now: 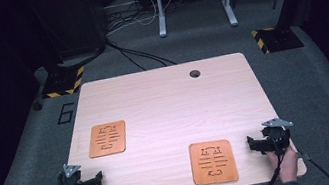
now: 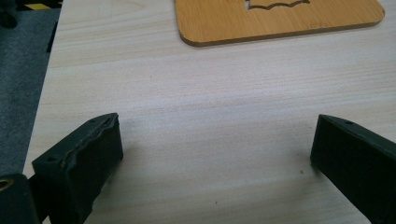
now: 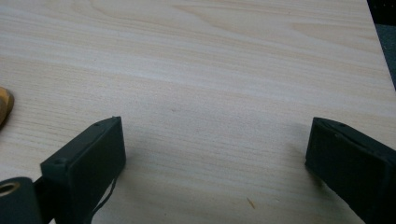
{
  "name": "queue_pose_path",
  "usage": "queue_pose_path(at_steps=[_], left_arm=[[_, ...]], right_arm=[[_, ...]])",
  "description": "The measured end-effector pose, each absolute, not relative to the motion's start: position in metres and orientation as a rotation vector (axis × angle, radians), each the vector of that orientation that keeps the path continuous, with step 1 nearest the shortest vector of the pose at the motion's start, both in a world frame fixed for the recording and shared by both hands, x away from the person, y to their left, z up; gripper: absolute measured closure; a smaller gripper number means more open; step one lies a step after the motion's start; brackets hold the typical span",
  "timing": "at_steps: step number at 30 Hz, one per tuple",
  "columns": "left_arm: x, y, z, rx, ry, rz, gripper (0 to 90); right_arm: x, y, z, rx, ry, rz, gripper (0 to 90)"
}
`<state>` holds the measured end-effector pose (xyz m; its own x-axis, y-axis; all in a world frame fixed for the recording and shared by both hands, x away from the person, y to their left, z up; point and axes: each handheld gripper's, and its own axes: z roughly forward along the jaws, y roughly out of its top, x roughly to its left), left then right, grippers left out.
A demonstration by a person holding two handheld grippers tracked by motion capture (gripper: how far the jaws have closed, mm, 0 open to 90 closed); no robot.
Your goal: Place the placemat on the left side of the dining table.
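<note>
Both grippers, L (image 1: 96, 177) & R (image 1: 252, 142), spread wide, empty, near 2 wooden mats (image 1: 212, 161).

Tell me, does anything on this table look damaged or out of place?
Mostly tidy: both wooden mats lie flat. One oddity: the left gripper has a ragged, chipped edge on one of its fingers.

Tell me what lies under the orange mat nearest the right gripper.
The orange mat lies flat on the table; pale wood shows through its cut-out slots. Whatever its solid parts cover is hidden. The right gripper stands beside it, apart.
</note>
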<state>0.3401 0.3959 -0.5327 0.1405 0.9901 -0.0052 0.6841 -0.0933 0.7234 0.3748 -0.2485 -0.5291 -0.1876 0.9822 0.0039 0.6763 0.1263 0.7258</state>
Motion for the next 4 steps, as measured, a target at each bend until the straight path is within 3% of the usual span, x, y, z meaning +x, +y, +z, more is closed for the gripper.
queue_pose_path(at_steps=[4], left_arm=[[0.3407, 0.3960, -0.5328, 1.844, 1.603, 0.679, 0.8]], right_arm=[[0.3749, -0.2482, -0.5290, 1.595, 1.926, 0.830, 3.8]])
